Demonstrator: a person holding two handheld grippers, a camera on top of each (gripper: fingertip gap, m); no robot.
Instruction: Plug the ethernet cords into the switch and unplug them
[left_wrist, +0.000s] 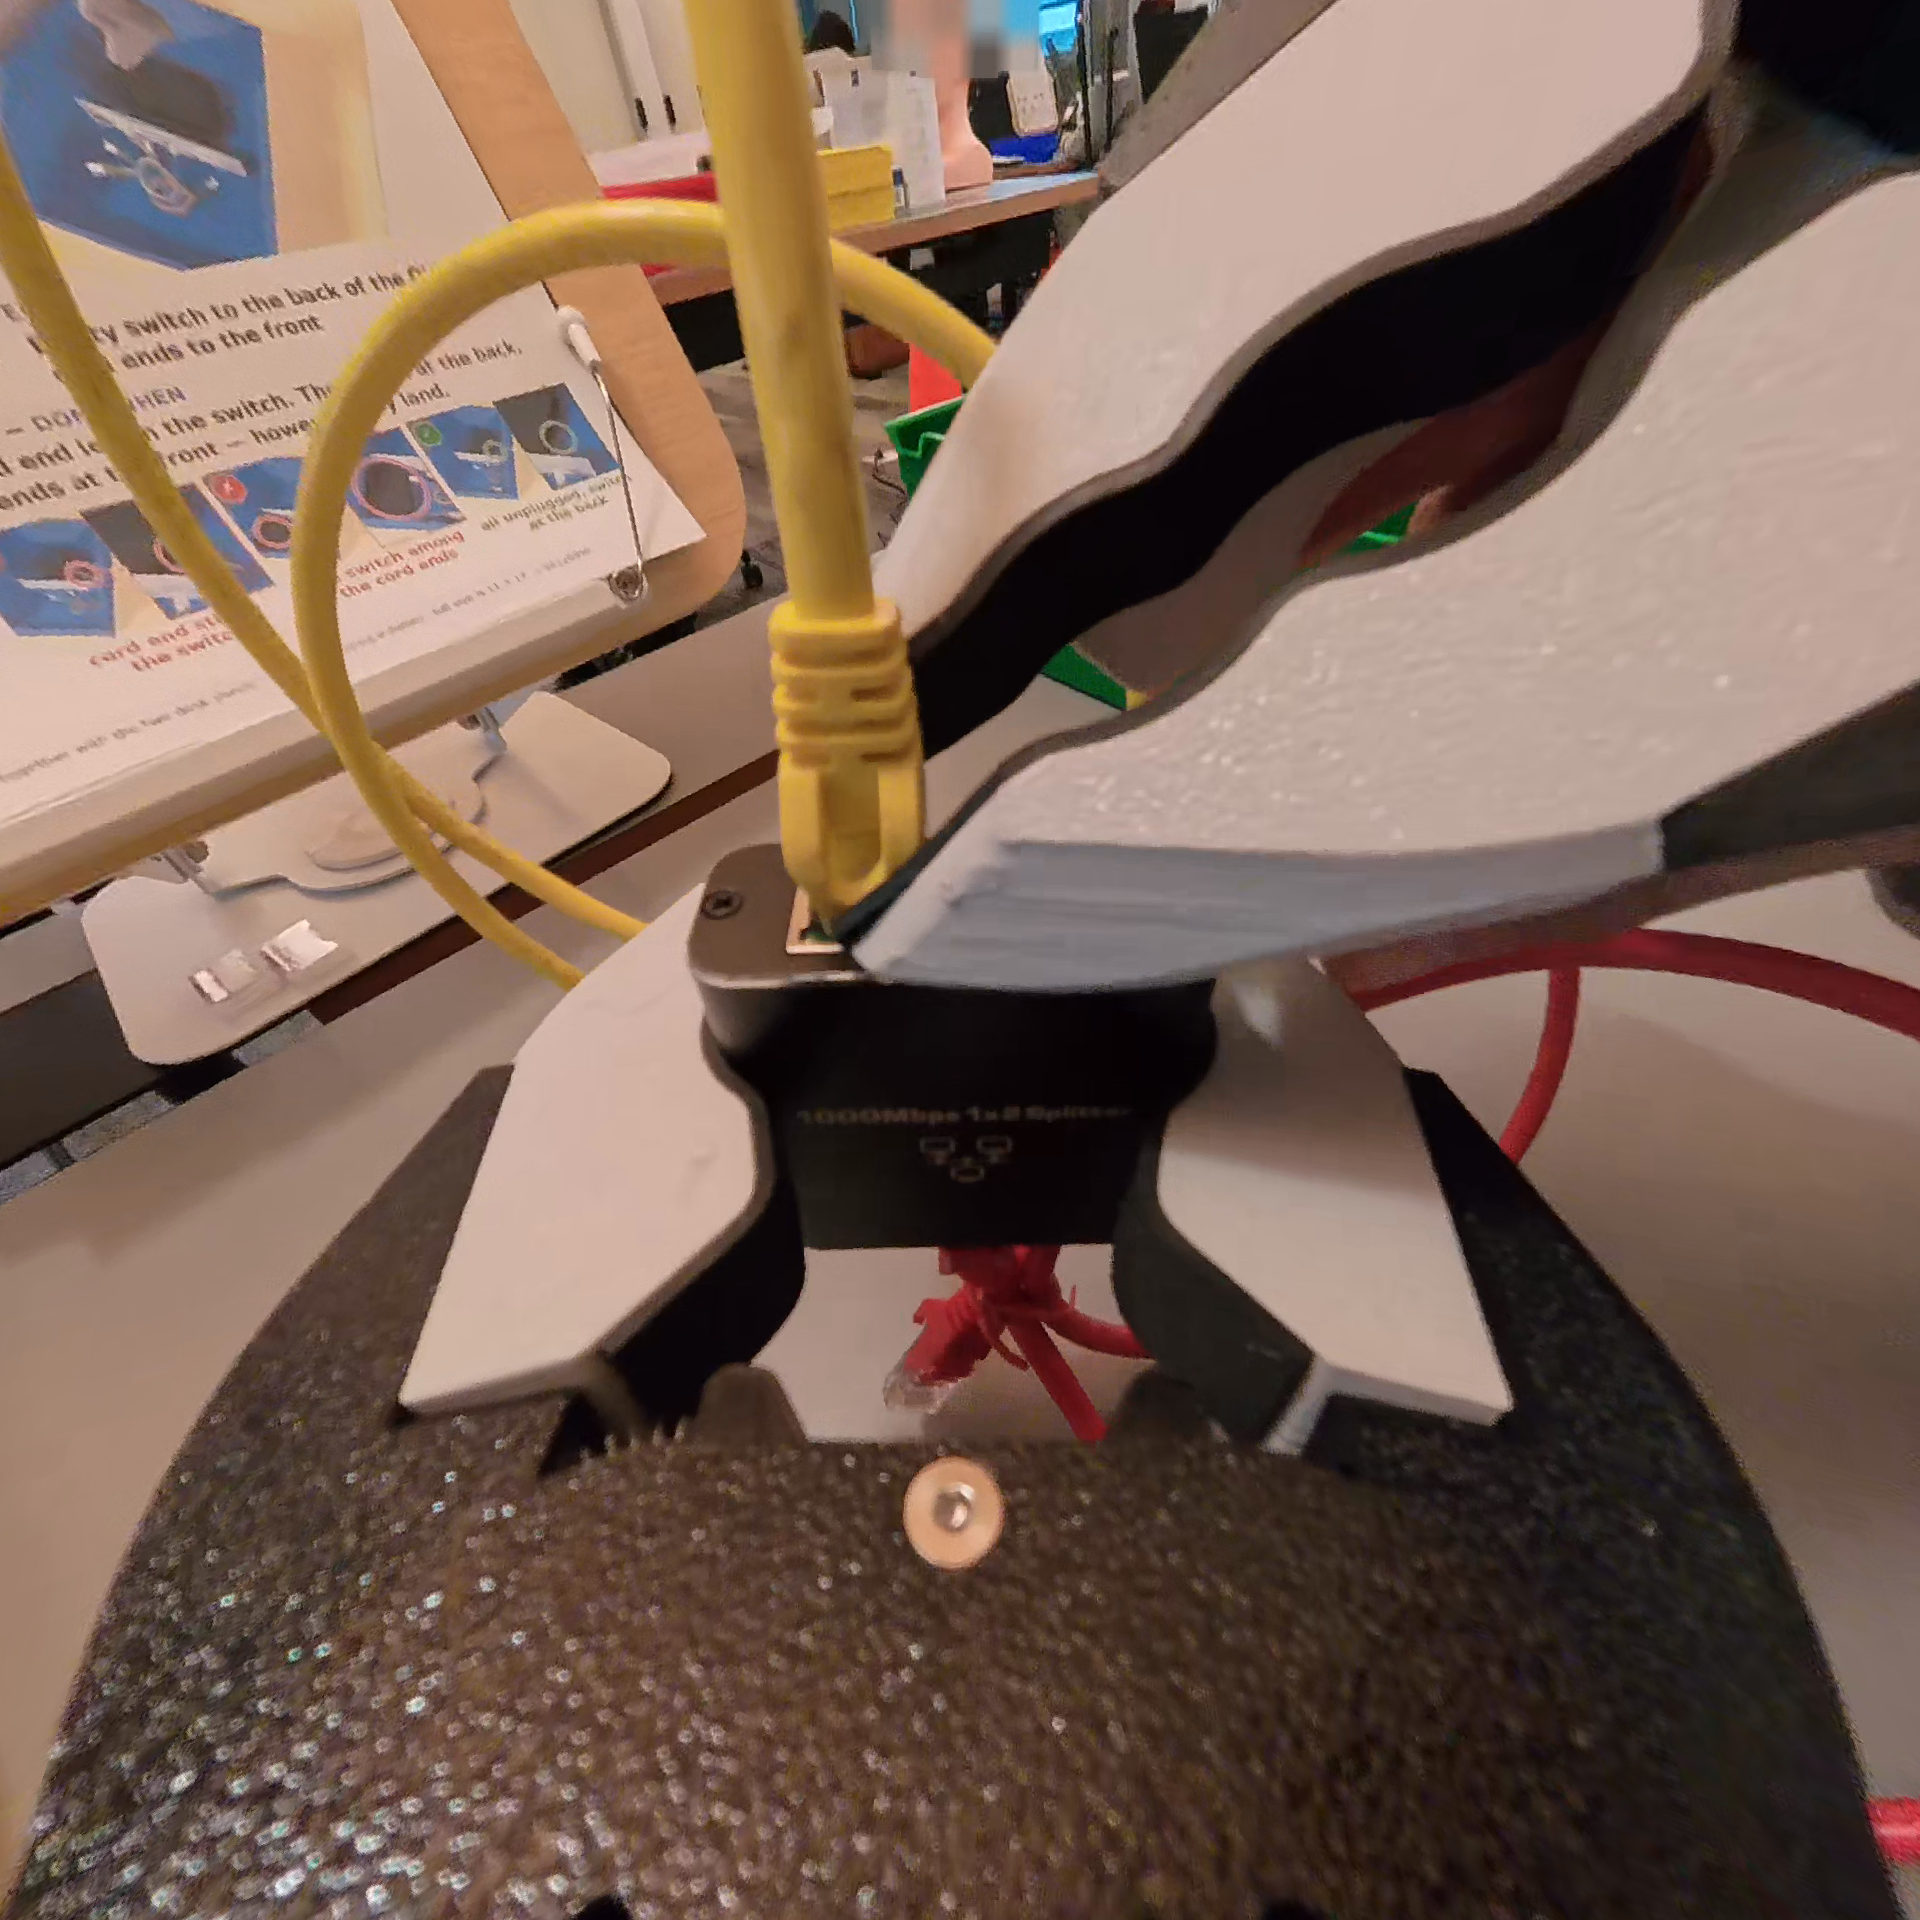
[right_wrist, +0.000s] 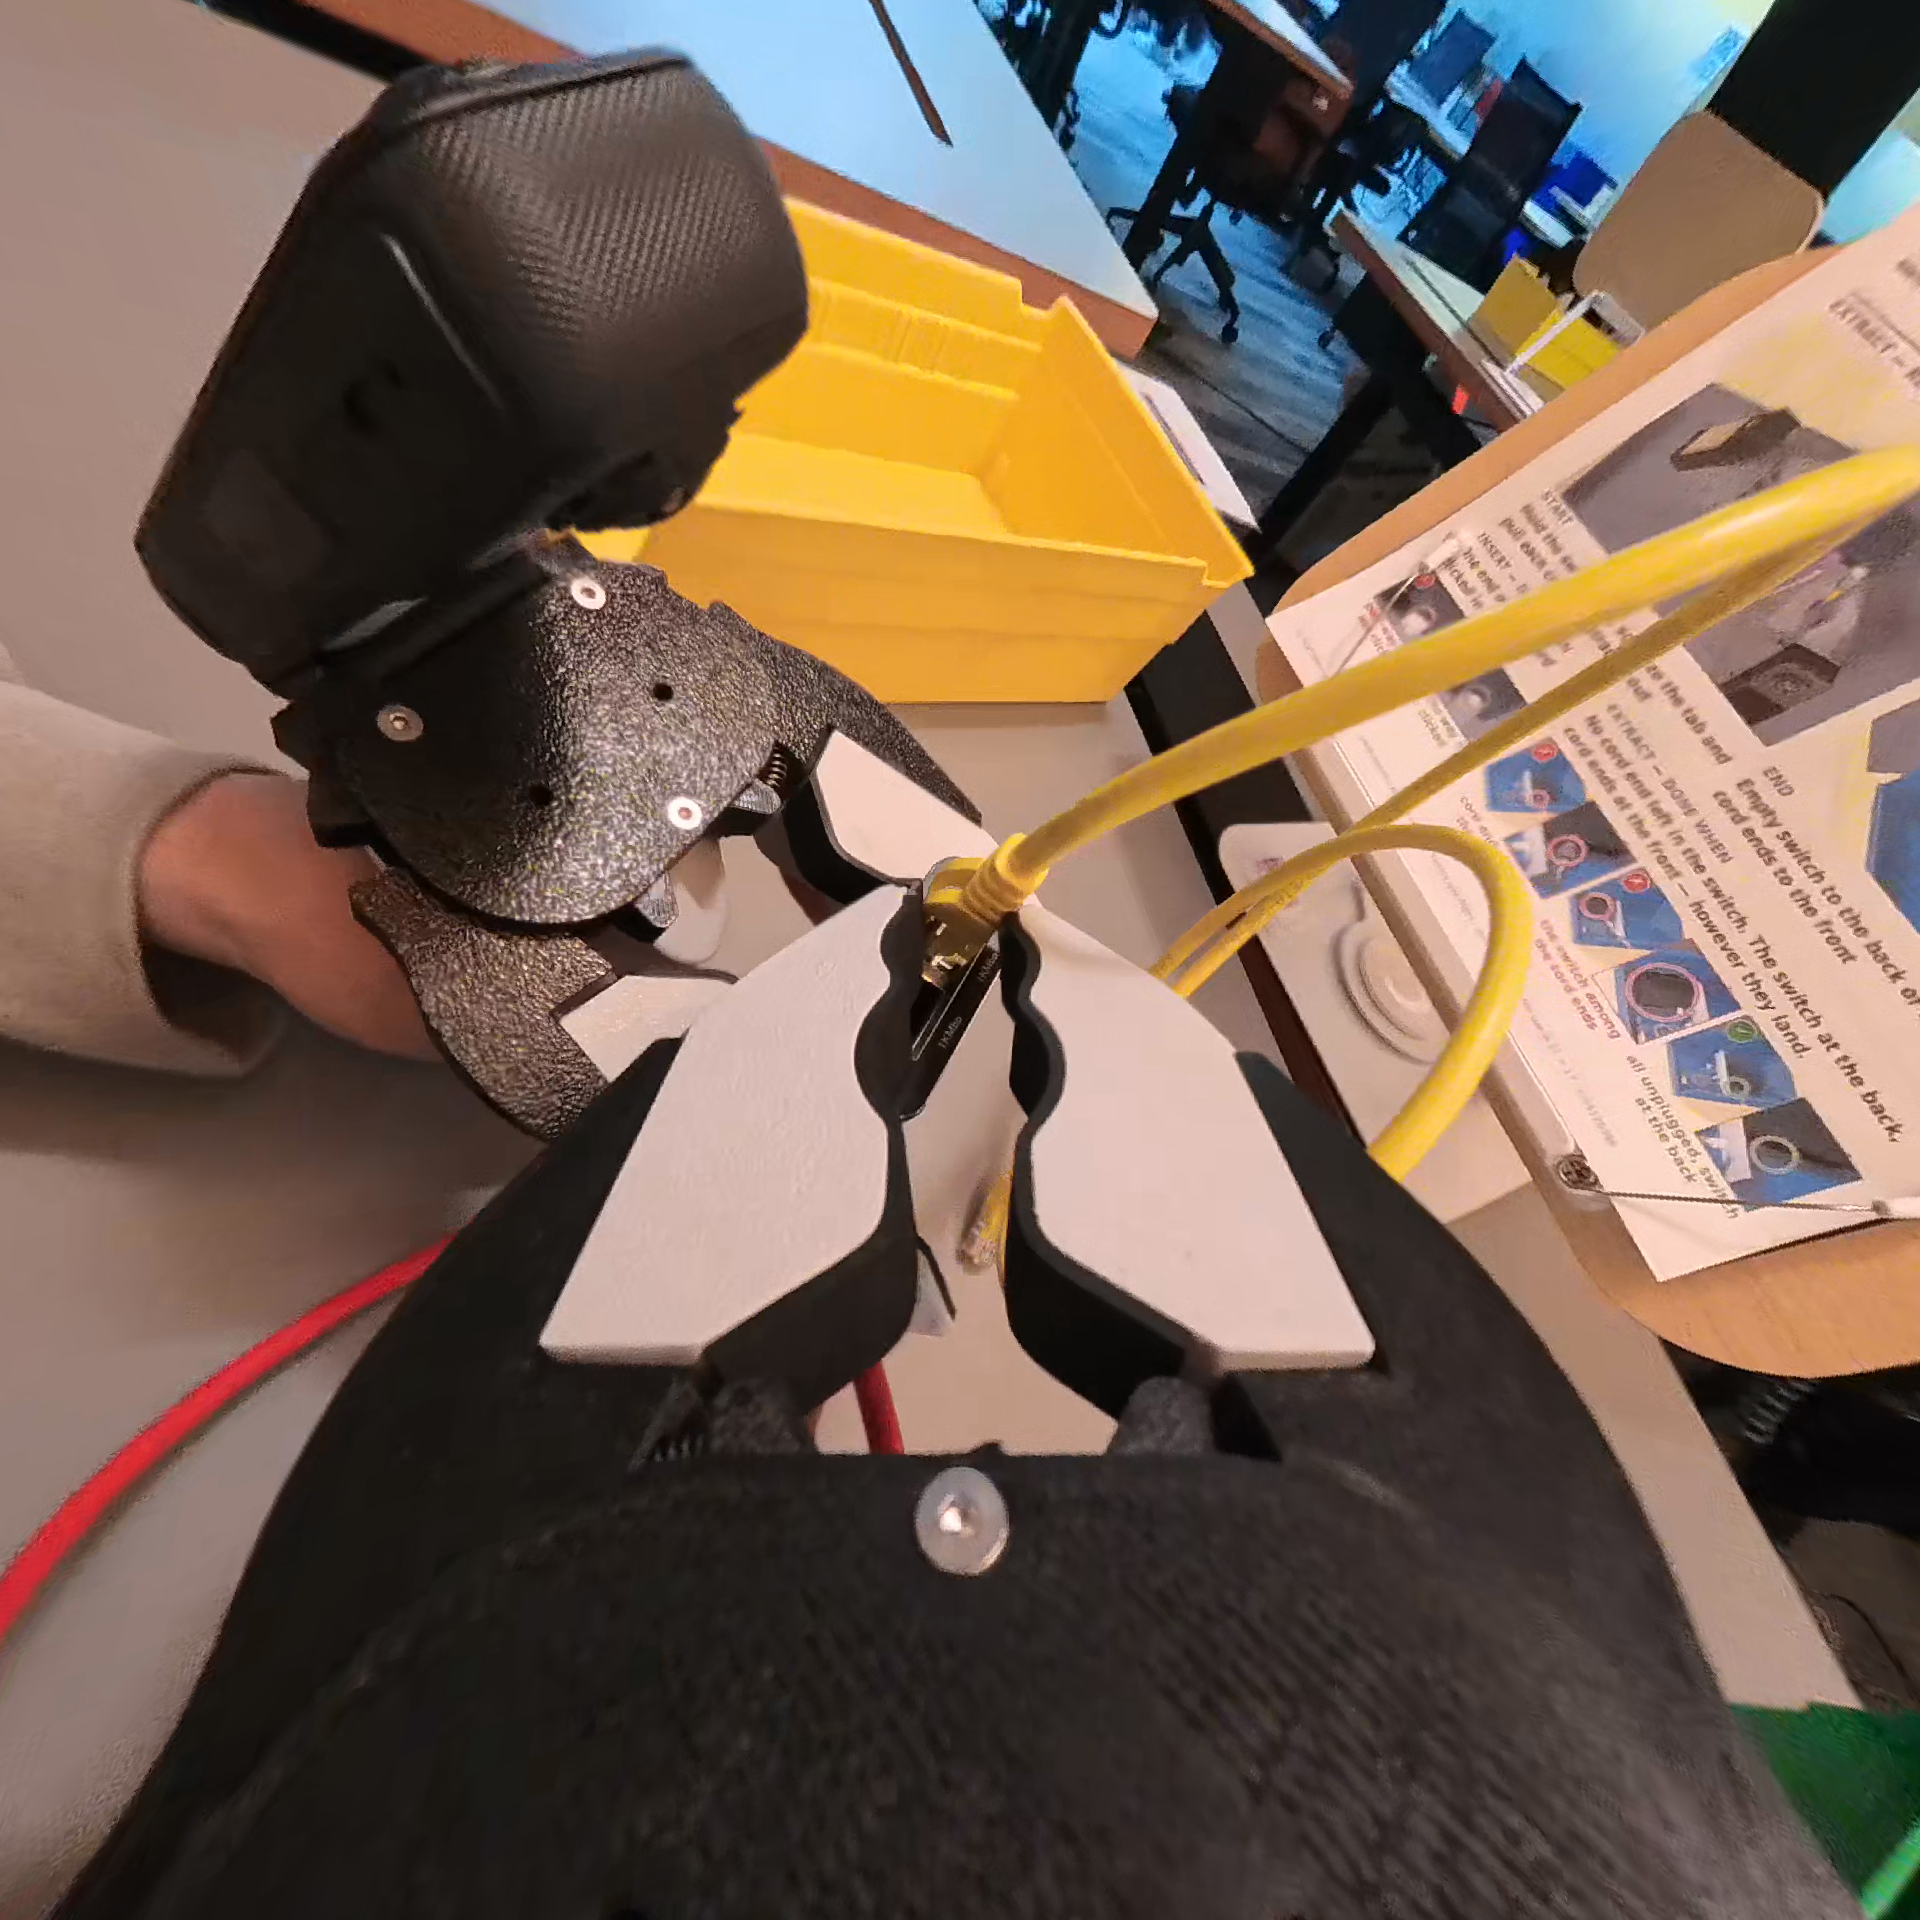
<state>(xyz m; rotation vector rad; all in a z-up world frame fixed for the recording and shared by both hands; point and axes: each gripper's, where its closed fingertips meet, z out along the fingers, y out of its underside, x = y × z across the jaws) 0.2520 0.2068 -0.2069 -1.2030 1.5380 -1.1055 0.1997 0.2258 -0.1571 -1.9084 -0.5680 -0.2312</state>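
My left gripper (left_wrist: 966, 997) is shut on the black switch (left_wrist: 966, 1132) and holds it above the table; its black body (right_wrist: 540, 748) and the hand holding it show in the right wrist view. A yellow plug (left_wrist: 842, 769) sits in the switch's top port, and its yellow cord (left_wrist: 769, 312) loops up and away. My right gripper (right_wrist: 961, 925) comes in from the upper right with its tips closed around that plug (right_wrist: 971, 894). A loose red plug (left_wrist: 951, 1340) and red cord (left_wrist: 1548, 1039) lie on the table below. Another yellow plug (right_wrist: 987, 1216) lies under my right fingers.
An instruction sheet on a wooden stand (left_wrist: 312, 416) with a metal base (left_wrist: 436, 831) stands just behind the cords; it also shows in the right wrist view (right_wrist: 1662, 831). A yellow bin (right_wrist: 935, 540) sits beyond the left gripper. A green bin (left_wrist: 920, 447) is farther back. Some 6 cm of space lies between my two pairs of fingers.
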